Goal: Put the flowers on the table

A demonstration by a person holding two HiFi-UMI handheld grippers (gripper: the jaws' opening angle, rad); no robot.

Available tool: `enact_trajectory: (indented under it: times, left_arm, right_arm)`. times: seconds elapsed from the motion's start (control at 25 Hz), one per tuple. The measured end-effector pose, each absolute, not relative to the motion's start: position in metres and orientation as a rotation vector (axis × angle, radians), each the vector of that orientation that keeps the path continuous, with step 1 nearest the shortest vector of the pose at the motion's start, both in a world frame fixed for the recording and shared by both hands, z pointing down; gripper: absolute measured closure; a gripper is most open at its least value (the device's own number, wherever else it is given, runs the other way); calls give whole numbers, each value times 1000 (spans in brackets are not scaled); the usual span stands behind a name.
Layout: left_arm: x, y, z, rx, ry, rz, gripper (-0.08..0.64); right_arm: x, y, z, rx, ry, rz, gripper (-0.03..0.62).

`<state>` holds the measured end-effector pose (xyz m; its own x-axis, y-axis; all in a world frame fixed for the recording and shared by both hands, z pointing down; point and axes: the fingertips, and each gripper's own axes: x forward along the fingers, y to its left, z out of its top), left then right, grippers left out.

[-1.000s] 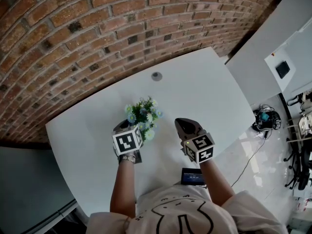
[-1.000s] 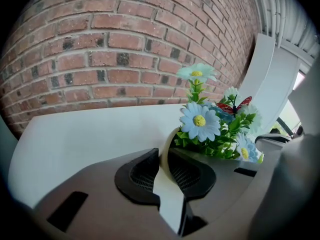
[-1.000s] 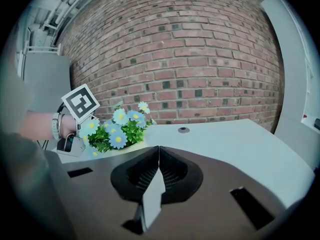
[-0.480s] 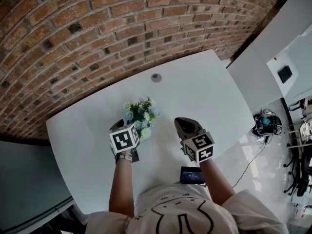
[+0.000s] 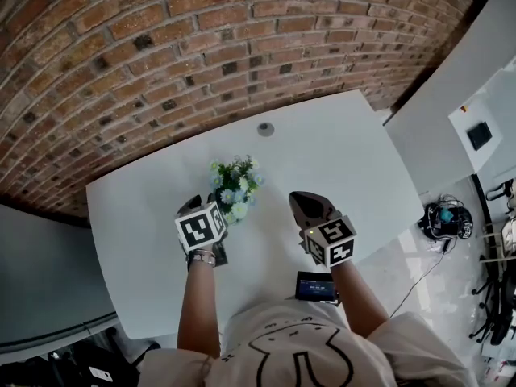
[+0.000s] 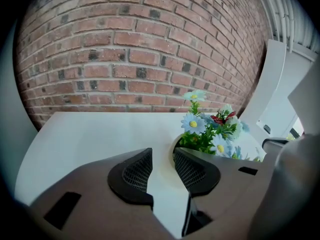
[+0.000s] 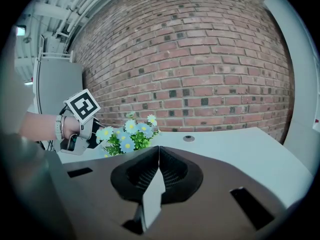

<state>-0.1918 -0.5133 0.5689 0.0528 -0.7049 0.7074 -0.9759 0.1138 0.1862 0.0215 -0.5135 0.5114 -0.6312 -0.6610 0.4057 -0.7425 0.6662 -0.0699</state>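
Beside flowers (image 5: 235,185), down-tilted left gripper (image 6: 162,153) just widened, empty.

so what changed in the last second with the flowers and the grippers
The left gripper has just been opening its jaws and let go of the flowers, backing off a little; nothing sits between its jaws now. The flowers stayed upright on the table, and the right gripper stayed shut and empty beside them.

A red brick wall (image 5: 201,39) backs the white table (image 5: 339,160).
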Motion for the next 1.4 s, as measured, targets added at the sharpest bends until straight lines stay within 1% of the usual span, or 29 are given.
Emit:
enact_trajectory:
  times: [0.08, 0.24, 0.52, 1.4]
  left_arm:
    - [-189, -504, 563, 1647, -1729, 490, 416]
    - [-184, -486, 544, 1648, -1781, 453, 447]
    - [-177, -459, 514, 1692, -1888, 342, 545]
    - [-156, -362, 385, 2262, -2020, 32, 548]
  right_arm:
    - [25, -507, 507, 1097, -2555, 319, 575]
    - [35, -495, 493, 1087, -2596, 300, 575]
    - [49, -471, 471, 1097, -2655, 236, 577]
    - [51, -381, 388, 1191, -2733, -41, 577]
